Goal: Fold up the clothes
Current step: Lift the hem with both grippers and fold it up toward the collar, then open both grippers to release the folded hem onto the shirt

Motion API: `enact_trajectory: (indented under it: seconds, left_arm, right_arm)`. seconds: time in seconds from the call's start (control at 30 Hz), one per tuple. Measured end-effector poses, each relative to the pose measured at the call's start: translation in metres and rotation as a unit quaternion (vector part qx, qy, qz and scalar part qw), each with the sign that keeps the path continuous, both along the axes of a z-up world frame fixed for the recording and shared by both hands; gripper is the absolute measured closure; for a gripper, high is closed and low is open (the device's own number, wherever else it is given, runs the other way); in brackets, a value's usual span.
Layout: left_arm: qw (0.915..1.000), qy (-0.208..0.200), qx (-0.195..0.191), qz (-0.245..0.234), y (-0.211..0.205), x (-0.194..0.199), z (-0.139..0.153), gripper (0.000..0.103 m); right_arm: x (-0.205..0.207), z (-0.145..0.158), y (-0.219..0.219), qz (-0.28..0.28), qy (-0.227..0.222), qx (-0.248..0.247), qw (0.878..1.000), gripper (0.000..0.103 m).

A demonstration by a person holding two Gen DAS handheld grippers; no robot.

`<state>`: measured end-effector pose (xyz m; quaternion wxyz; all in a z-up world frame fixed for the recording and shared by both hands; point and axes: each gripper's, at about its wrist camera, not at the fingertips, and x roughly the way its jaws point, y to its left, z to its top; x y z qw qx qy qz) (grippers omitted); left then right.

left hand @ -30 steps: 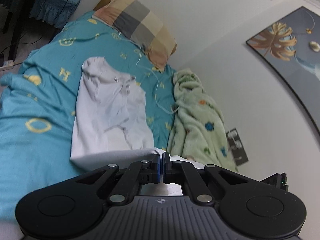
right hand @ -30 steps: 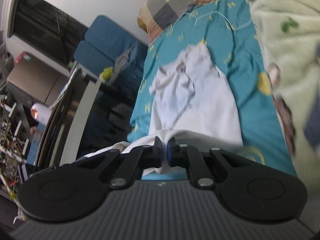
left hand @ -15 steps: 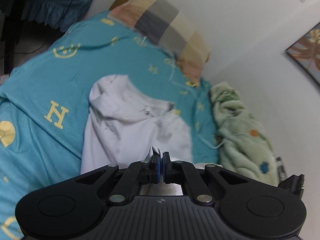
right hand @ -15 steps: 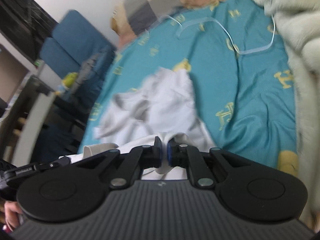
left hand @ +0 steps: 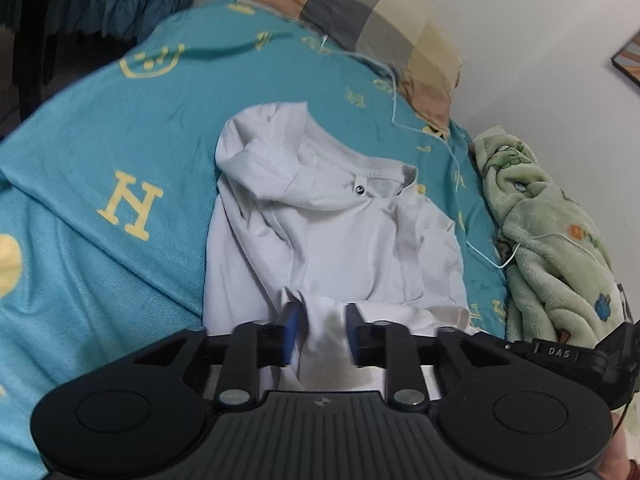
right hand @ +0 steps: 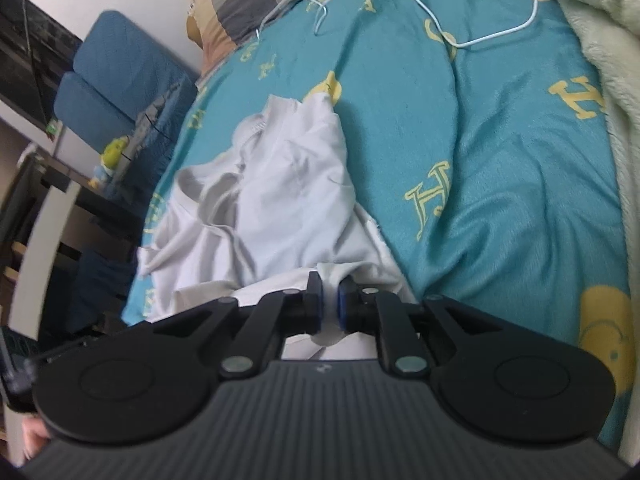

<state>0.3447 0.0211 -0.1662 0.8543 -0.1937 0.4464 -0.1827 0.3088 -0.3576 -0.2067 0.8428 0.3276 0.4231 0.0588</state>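
Both grippers have swept forward and down since a second ago, carrying the hem of the white T-shirt (left hand: 340,240) up over its own body, so the garment that then lay stretched out along the bed now fills the foreground of each wrist view. Jaws of the left gripper (left hand: 320,332) have just been opening and stand roughly half apart, the bunched hem lying loose between the blue pads (left hand: 291,330) without being pressed. Those of the right gripper (right hand: 330,306) have just eased a little but stay nearly closed, a fold of white cloth caught between them. From both tools the shirt lies straight ahead and below on the teal bedsheet (left hand: 120,140), its long axis running away from the fingers toward the collar (left hand: 360,168) and the checked pillow (left hand: 380,28). Each gripper sits at a near corner of the folded hem, neither clearly closer, and the release looks half made. Yellow "H" letters and smiley faces dot the sheet; a small round tag inside the collar is too small to read; "DAS" is printed on black hardware (left hand: 560,354) at the left view's right edge.
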Motion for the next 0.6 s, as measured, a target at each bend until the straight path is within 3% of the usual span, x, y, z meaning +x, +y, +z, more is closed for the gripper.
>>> enact_trajectory:
  seconds: [0.03,0.1,0.17,0.23,0.4,0.5,0.6]
  left_arm:
    - [0.9999,-0.007,0.009,0.0,-0.001,-0.008,0.006,0.05]
    - [0.9994,-0.023,0.024,-0.002,-0.004,-0.029,0.021,0.047]
    - [0.9991,-0.035,0.025,-0.004,-0.005,-0.046,0.03,0.045]
    - [0.9989,-0.04,0.022,-0.007,-0.006,-0.061,0.036,0.044]
    - [0.9986,-0.044,0.023,-0.021,-0.009,-0.093,0.035,0.043]
    - [0.9983,-0.035,0.033,-0.034,-0.015,-0.095,0.024,0.043]
    - [0.9982,-0.027,0.04,-0.036,-0.017,-0.09,0.012,0.047]
  right_arm:
    - [-0.006,0.005,0.0,-0.003,-0.003,0.003,1.0,0.087]
    - [-0.018,0.015,-0.001,-0.009,-0.009,0.007,1.0,0.077]
    - [-0.029,0.026,0.001,-0.011,-0.009,0.001,1.0,0.059]
    - [-0.04,0.036,0.005,-0.011,-0.006,-0.009,1.0,0.053]
    - [-0.068,0.056,0.011,-0.033,-0.007,-0.042,0.999,0.053]
    - [-0.08,0.051,0.012,-0.046,-0.005,-0.049,0.998,0.053]
    - [-0.077,0.036,0.017,-0.025,-0.012,-0.099,0.995,0.053]
